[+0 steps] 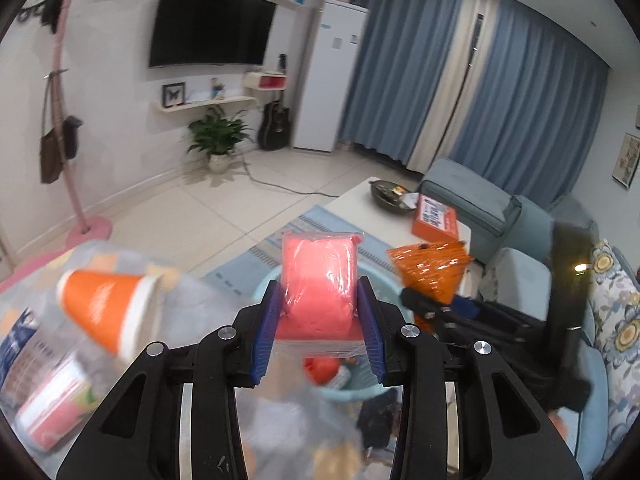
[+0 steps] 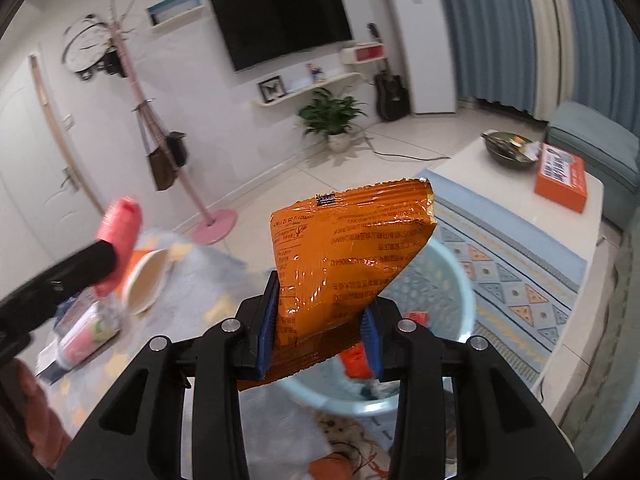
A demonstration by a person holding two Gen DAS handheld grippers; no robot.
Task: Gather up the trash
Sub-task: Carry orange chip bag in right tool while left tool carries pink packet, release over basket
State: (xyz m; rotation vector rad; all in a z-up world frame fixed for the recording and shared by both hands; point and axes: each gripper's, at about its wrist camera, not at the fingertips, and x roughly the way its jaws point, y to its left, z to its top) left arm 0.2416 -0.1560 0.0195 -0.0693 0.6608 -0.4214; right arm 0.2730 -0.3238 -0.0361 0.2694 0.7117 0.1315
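My left gripper [image 1: 320,332] is shut on a pink plastic-wrapped packet [image 1: 318,276], held in the air above a light blue bin [image 1: 352,394]. My right gripper [image 2: 320,328] is shut on an orange snack bag [image 2: 348,256], held above the same light blue bin [image 2: 456,280], which has some trash inside. The orange bag also shows in the left wrist view [image 1: 432,270], to the right of the pink packet. The pink packet shows in the right wrist view [image 2: 120,236], to the left. An orange paper cup [image 1: 106,312] and a pink-labelled packet [image 1: 52,408] lie on a glass table at left.
A white coffee table [image 2: 516,184] carries a dark bowl [image 2: 508,150] and an orange box [image 2: 560,180]. A patterned rug [image 2: 508,264] lies under the bin. A blue sofa [image 1: 480,200] is at right. A pink coat stand [image 2: 208,216], a potted plant and a guitar stand by the far wall.
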